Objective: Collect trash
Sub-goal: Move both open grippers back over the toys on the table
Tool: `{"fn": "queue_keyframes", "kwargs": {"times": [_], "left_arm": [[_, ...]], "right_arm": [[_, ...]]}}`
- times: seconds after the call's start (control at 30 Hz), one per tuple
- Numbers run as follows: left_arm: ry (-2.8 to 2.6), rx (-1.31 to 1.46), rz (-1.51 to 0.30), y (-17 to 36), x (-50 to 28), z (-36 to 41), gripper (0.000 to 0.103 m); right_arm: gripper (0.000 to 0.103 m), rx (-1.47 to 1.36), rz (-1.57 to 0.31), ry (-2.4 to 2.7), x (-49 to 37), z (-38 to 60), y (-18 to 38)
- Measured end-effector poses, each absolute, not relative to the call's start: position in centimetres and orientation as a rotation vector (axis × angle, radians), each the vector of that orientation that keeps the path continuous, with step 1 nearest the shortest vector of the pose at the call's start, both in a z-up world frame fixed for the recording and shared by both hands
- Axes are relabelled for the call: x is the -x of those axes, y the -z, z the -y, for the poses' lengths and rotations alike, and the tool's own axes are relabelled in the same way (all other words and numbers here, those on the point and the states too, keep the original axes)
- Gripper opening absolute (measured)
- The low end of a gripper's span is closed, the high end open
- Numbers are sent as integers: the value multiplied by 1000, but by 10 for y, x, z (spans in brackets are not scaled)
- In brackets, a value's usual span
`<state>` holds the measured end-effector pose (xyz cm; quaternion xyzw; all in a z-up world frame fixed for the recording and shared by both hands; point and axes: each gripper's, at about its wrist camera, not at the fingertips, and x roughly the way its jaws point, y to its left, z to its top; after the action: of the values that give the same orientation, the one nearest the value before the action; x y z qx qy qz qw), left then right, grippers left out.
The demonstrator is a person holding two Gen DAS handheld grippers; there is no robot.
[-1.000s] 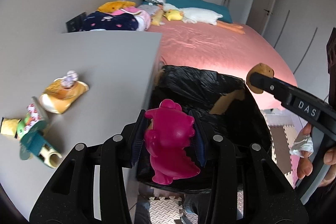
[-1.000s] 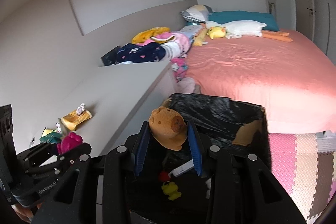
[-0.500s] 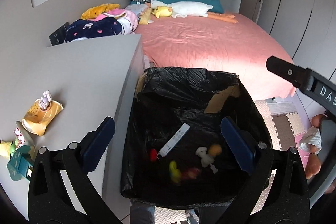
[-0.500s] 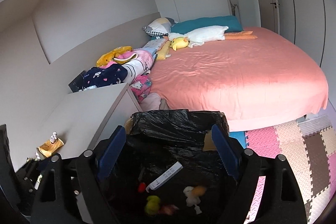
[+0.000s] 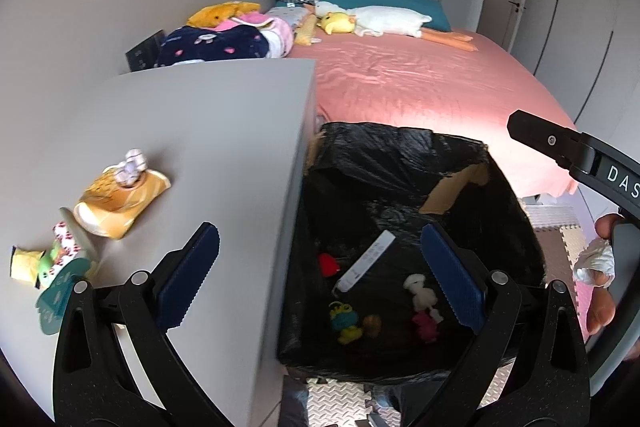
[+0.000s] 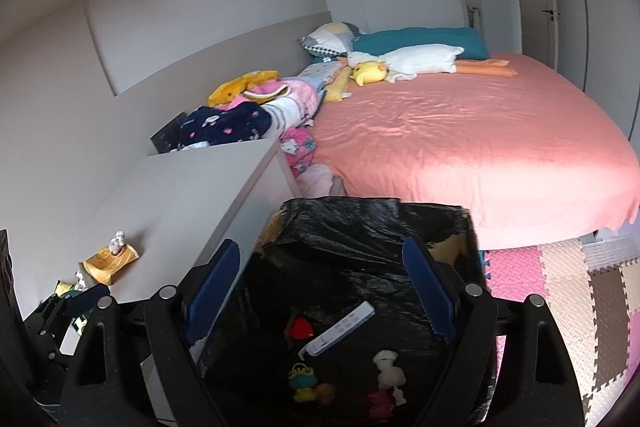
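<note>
While both grippers hang wide and empty over the lined bin [image 5: 460, 155], the yellow wrapper [image 5: 120, 203] lies on the cabinet top [image 5: 200, 131], up-left of the nearer left gripper [image 5: 320, 273], its long axis slanting up-right.

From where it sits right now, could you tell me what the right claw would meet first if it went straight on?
Probably the black bag lining the bin: the open right claw points down into it, toward its far wall, though depth is unclear.

The bin liner [image 5: 404, 163] is crinkled glossy black plastic over brown cardboard [image 5: 452, 189]. The bench [image 5: 192, 131] is smooth matt grey. The bed sheet [image 6: 460, 131] is satiny pink cloth; floor mats [image 6: 560, 287] are textured foam.
</note>
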<state>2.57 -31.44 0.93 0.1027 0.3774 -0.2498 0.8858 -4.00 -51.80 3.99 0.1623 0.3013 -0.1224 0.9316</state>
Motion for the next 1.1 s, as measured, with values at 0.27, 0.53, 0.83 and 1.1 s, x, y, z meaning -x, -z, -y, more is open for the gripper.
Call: {"fn": "queue_keyframes", "kwargs": {"times": [0.27,0.53,0.83,1.1], "left_arm": [[439,-182,-763,-16,-28,277,97],[377,-177,-751,-21,-26,238,98],[298,-133,-750,-26,-29,188,98],[265,-27,-734,-47,-30,134,97]], "right_arm": [[84,-316,-629,192,26,490,-38],[84,-290,-648,129,10,457,-36],[84,-248,-671,48,-4,408,-32],[84,-204,-678,-50,-12,365,-32]]}}
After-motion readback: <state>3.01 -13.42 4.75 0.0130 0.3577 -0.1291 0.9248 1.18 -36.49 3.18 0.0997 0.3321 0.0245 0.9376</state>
